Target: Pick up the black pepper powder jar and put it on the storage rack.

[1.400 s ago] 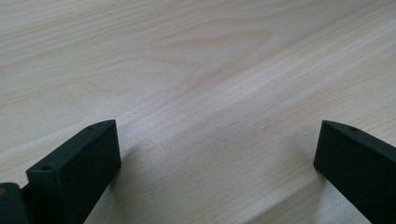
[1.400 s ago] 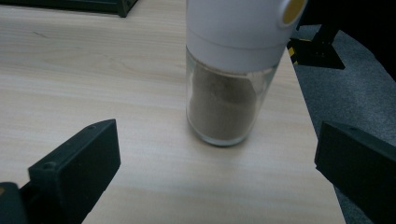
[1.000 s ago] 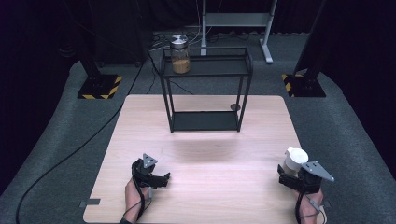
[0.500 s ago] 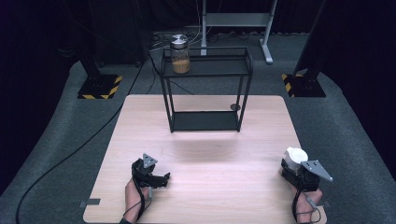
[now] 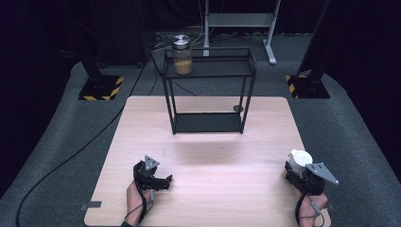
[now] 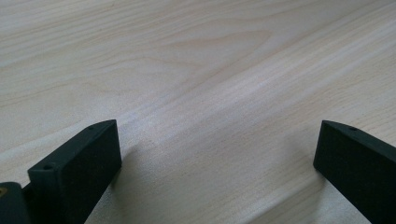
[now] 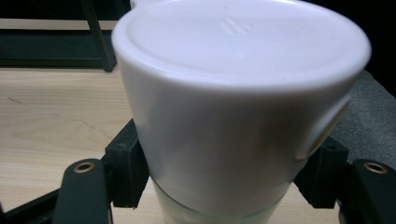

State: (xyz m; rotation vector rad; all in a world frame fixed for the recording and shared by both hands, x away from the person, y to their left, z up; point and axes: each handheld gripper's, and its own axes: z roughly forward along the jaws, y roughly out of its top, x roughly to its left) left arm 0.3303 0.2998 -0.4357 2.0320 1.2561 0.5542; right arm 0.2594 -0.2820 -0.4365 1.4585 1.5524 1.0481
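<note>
The right gripper (image 5: pixel 297 166) has just closed its jaws on the white cup (image 7: pixel 238 107) at the table's (image 5: pixel 208 142) near right edge; the grasp is secured, ready for lifting. The left gripper (image 5: pixel 163 181) rests spread, empty

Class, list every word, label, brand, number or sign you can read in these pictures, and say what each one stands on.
No readable text anywhere.
White cup held in the right gripper: a small embossed mark on its upturned base, too faint to read.
Glass jar on the black shelf rack: no label legible.
Yellow-and-black hazard stripes on the stand bases: a warning pattern, no words.
</note>
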